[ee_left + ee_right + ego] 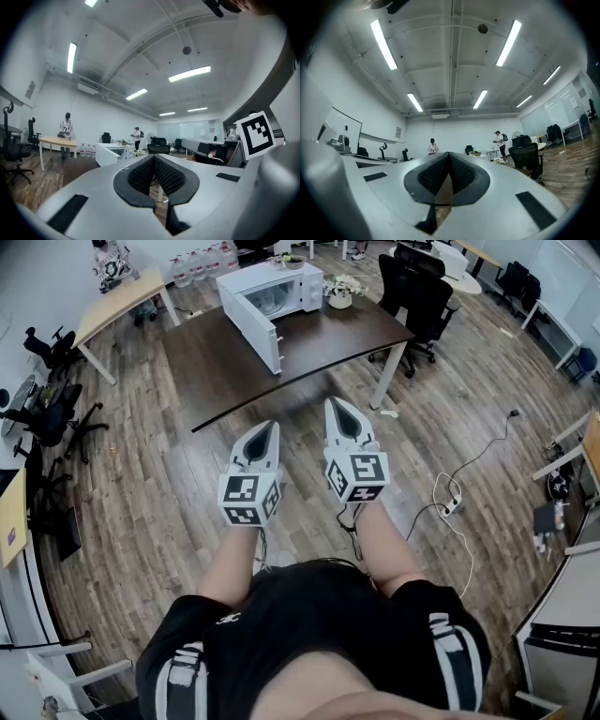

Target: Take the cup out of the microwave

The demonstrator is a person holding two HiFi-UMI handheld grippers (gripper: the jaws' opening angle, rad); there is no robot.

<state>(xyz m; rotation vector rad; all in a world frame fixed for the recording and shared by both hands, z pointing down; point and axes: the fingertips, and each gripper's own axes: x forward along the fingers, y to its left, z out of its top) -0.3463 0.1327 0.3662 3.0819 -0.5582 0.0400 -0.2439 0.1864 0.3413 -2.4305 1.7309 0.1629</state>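
Note:
A white microwave (281, 292) stands at the far end of a dark brown table (319, 338), its door (251, 329) swung open toward me. I cannot make out the cup inside it. Both grippers hover side by side over the wooden floor, short of the table's near edge, pointing at it. The left gripper (270, 426) is shut with nothing held. The right gripper (337, 402) is likewise shut and empty. In the left gripper view the jaws (153, 157) meet, with the microwave (111, 152) small and far beyond them. The right gripper view shows the jaws (449, 154) pressed together.
A flower pot (340, 292) sits on the table right of the microwave. Black office chairs (417, 292) stand at its right end. A light wooden table (117, 306) with a person (111, 263) lies far left. A cable and power strip (448, 505) lie on the floor at right.

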